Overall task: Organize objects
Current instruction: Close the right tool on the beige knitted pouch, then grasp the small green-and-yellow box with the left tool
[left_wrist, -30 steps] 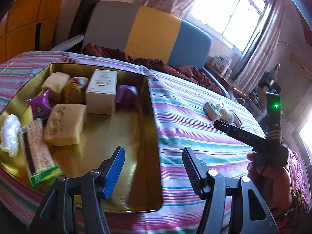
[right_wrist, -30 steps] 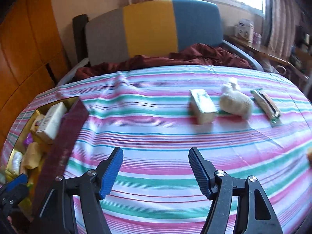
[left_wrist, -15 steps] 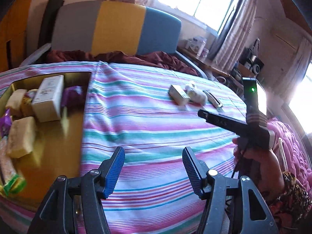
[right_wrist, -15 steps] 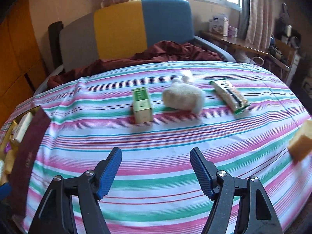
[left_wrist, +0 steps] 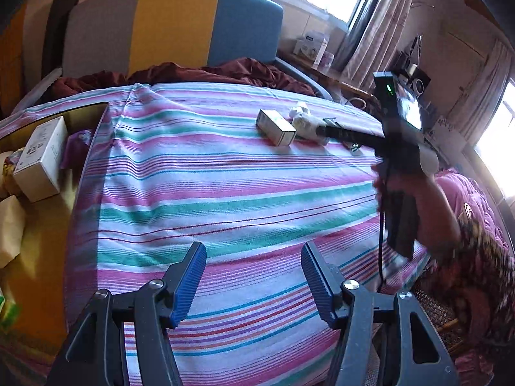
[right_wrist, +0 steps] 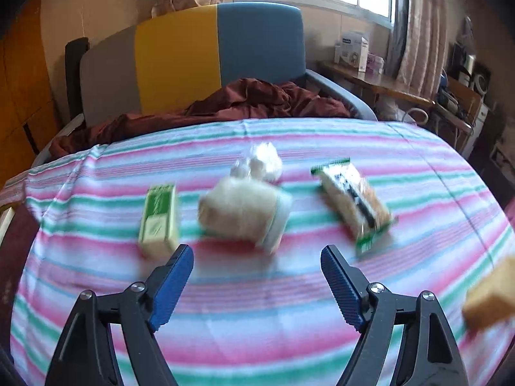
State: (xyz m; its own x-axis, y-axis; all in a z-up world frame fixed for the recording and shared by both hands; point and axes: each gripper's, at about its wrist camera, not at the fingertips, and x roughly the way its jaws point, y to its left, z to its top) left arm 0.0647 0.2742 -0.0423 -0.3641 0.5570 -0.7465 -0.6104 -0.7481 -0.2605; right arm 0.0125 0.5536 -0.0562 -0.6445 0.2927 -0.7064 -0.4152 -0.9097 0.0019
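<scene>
Three snack items lie on the striped tablecloth (right_wrist: 257,289) before a tricolour chair (right_wrist: 193,51).

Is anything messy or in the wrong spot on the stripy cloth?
Yes. A green box, a white bag and a snack bar lie loose on the cloth, at different angles, not in the tray.
</scene>
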